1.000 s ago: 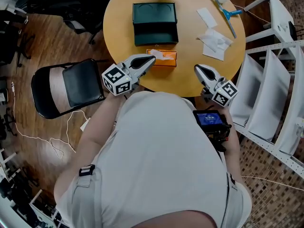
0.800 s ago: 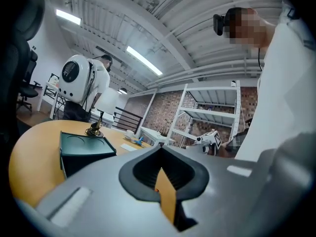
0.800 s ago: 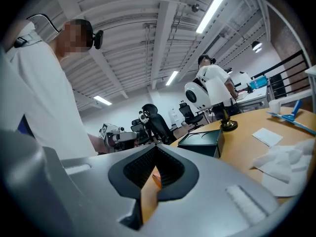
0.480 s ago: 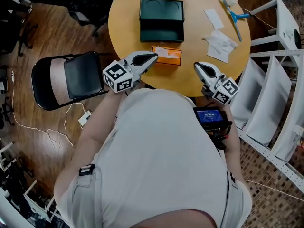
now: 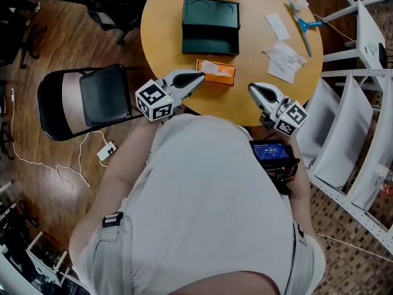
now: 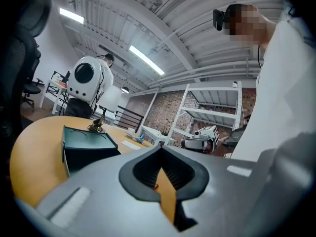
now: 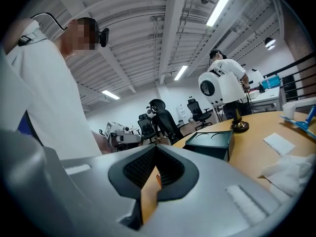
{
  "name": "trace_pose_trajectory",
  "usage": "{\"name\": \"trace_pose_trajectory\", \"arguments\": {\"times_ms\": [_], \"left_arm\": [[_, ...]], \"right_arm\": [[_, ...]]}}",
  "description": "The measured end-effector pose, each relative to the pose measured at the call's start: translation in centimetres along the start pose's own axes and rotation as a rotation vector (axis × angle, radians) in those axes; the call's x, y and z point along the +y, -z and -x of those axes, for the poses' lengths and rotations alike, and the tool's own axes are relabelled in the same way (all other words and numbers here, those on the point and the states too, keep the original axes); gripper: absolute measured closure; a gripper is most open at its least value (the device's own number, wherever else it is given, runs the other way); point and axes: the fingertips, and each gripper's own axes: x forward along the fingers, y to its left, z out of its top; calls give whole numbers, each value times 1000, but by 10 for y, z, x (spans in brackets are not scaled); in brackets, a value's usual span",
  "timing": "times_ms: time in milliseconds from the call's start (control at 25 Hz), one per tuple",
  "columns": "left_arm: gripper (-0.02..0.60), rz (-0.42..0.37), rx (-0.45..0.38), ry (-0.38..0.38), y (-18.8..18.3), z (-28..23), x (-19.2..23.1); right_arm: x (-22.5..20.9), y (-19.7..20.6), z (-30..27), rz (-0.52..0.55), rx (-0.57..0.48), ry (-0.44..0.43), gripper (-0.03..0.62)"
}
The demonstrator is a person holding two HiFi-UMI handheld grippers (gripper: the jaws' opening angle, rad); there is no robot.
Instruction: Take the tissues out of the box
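Note:
An orange tissue box point(image 5: 221, 74) lies on the round wooden table point(image 5: 159, 29), with a white tissue point(image 5: 210, 67) poking out of its top. My left gripper point(image 5: 200, 77) hovers at the box's near left corner, jaws shut and empty. My right gripper point(image 5: 252, 90) hangs over the table's near edge to the right of the box, apart from it, also shut and empty. In the left gripper view only an orange sliver of the box shows under the left gripper point(image 6: 160, 151). The right gripper point(image 7: 156, 153) shows shut in its own view.
A dark green box point(image 5: 210, 26) stands just beyond the tissue box. Loose tissues point(image 5: 284, 59), a white sheet point(image 5: 277, 24) and a blue scraper point(image 5: 302, 23) lie at the table's right. A black chair point(image 5: 86, 106) stands left; white shelving point(image 5: 344, 103) stands right.
Both grippers stay shut and keep almost the same places by the tissue box. The head view has drifted slightly, so the table sits a little higher and to the right.

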Motion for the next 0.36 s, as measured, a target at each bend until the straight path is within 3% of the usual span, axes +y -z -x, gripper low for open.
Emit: {"name": "trace_pose_trajectory", "arguments": {"times_ms": [360], "left_arm": [[581, 6, 8, 12, 0, 0, -3]], "right_arm": [[0, 0, -4, -6, -2, -14, 597]]}}
